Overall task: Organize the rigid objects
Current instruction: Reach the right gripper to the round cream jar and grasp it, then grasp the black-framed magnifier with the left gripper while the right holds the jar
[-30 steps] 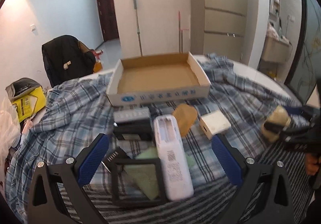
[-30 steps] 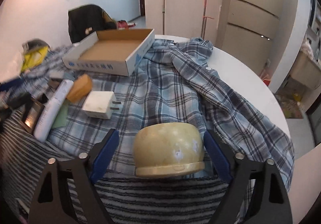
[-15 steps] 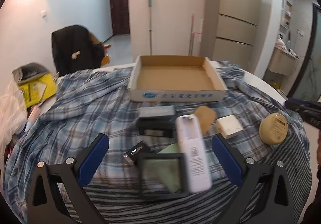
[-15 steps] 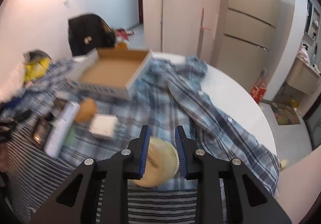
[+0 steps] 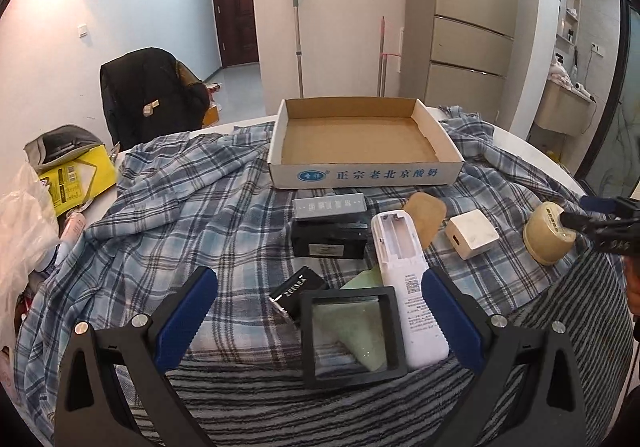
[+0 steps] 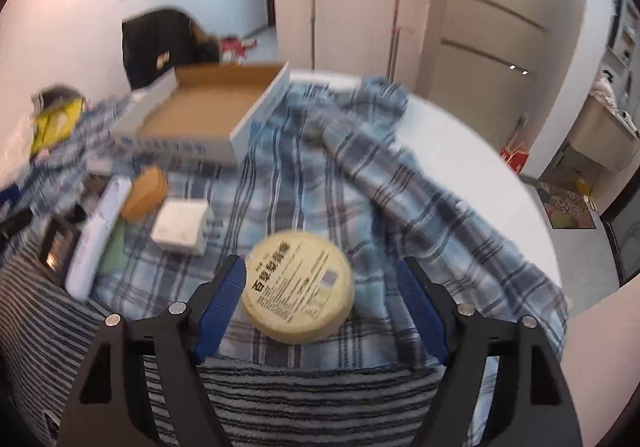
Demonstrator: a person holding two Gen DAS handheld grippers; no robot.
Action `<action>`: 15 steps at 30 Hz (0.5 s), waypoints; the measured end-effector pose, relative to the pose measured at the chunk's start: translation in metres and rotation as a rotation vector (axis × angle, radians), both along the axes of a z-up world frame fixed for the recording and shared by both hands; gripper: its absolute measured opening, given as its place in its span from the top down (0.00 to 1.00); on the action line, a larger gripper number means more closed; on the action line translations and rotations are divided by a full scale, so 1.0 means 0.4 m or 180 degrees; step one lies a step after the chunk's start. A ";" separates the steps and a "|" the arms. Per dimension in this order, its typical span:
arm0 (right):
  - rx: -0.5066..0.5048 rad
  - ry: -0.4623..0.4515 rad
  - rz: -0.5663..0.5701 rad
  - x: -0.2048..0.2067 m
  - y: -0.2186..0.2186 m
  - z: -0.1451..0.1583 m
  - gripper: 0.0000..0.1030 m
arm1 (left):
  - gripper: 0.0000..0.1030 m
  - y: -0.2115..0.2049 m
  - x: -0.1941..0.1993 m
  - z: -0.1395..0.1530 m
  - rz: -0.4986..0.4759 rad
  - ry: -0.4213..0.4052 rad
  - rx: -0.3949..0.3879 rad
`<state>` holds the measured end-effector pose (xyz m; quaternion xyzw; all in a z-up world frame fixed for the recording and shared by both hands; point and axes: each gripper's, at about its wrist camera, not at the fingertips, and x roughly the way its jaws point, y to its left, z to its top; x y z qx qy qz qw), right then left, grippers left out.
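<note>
A round cream jar lies on the checked cloth with its printed face up, between the fingers of my right gripper. The jaws are opening and neither pad presses on it; the left pad sits close to its rim. In the left wrist view the same jar sits at the far right under the right gripper. My left gripper stands wide open over a white remote, a black frame and a small black case, touching none.
An open cardboard box stands at the back of the table. In front of it lie a grey box, a black box, a tan block and a white charger. Bags and a yellow pack crowd the left edge.
The right jaws closed narrow over the jar half a second ago and have spread again; the jar has turned from rim-forward to label up. The left view has shifted sideways, centring the box.
</note>
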<state>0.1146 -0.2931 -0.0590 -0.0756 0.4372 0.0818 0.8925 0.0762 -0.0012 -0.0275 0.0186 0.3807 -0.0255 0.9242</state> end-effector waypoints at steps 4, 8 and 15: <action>-0.0026 0.0155 0.0045 0.023 0.021 -0.040 0.20 | 0.00 -0.006 0.004 -0.015 -0.0022 0.0051 0.0066; -0.0100 0.0300 0.0137 0.041 0.043 -0.079 0.21 | 0.00 0.004 0.010 -0.026 0.0009 0.0109 0.0092; -0.0156 0.0294 0.0116 0.035 0.044 -0.084 0.28 | 0.00 0.015 0.002 -0.041 -0.0005 0.0140 0.0199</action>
